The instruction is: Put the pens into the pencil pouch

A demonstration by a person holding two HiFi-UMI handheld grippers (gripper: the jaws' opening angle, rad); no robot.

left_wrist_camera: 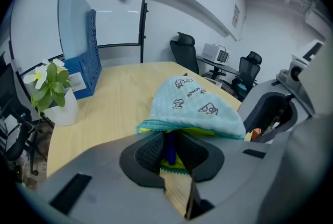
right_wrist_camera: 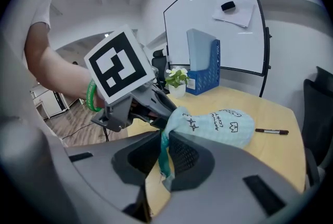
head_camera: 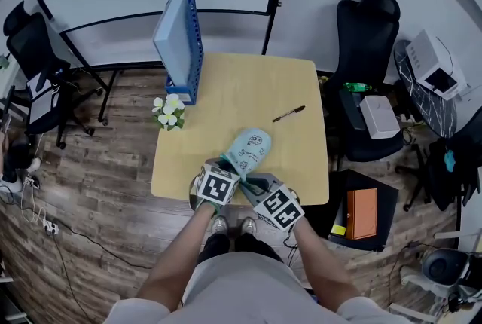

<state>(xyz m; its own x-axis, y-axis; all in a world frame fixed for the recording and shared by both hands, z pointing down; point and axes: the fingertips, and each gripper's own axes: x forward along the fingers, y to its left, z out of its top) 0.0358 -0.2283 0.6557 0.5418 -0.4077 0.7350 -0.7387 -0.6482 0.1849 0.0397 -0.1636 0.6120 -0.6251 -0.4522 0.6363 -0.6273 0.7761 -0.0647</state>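
1. Pale wooden tabletop [head_camera: 226, 89]: carries all.
2. Light-blue printed fabric pouch [head_camera: 250, 148]: at its near edge.
3. Left tool [left_wrist_camera: 169, 151], right tool [right_wrist_camera: 163, 160]: both clamped on the pouch rim, apparently opening it.
4. Slim black pen [head_camera: 288, 114]: well apart; 1 tool probably must fetch it next.

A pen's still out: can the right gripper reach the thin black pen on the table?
Probably not yet: the right gripper is shut on the light-blue fabric pouch, though nothing blocks the pen.
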